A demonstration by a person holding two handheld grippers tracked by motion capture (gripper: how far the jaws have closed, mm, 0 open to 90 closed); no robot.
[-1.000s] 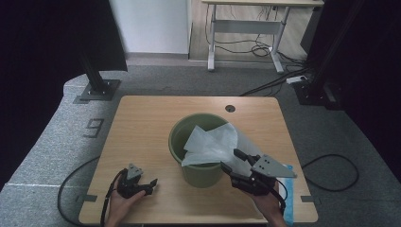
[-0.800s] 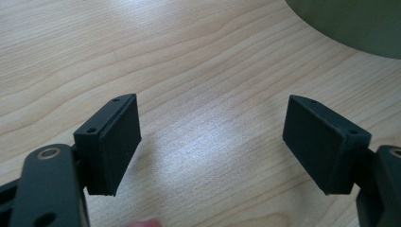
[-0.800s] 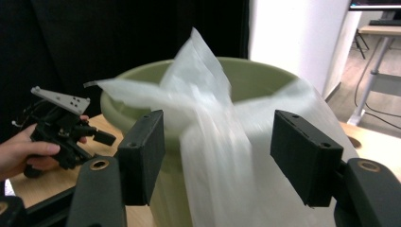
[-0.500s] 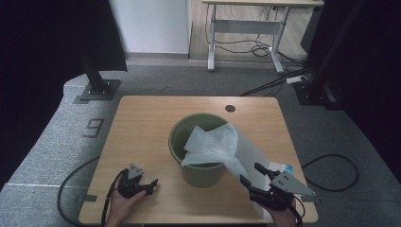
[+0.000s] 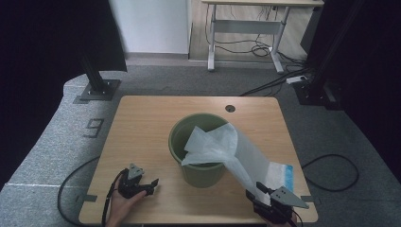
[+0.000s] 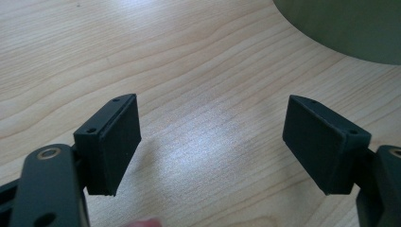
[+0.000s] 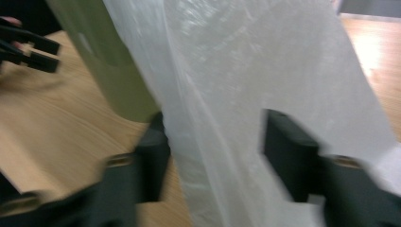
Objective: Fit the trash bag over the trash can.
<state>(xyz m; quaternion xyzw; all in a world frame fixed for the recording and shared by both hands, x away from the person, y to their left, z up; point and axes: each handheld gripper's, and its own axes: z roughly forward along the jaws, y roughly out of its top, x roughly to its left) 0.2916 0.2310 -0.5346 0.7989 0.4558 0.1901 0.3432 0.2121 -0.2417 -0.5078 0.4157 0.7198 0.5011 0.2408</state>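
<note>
A green bin [image 5: 202, 174] stands mid-table with a white plastic bag [image 5: 227, 146] hanging out of it. The bag stretches taut from the rim toward the front right edge, where my right gripper [image 5: 255, 191] holds its end. In the right gripper view the bag [image 7: 246, 71] runs between the two jaws of the gripper [image 7: 215, 146], beside the bin wall [image 7: 108, 61]. My left gripper [image 5: 152, 186] rests at the front left of the table, open and holding nothing; its jaws [image 6: 213, 142] stand wide over bare wood, the bin [image 6: 345, 28] just beyond.
A blue-and-white flat pack [image 5: 281, 174] lies on the wooden table [image 5: 142, 127] under the stretched bag, near the right edge. A cable hole [image 5: 230, 108] sits at the back. The left gripper [image 7: 28, 47] appears blurred in the right gripper view.
My right gripper has pulled back from the bin to the front right edge, drawing the white bag out long and taut. The left gripper has stayed put.
</note>
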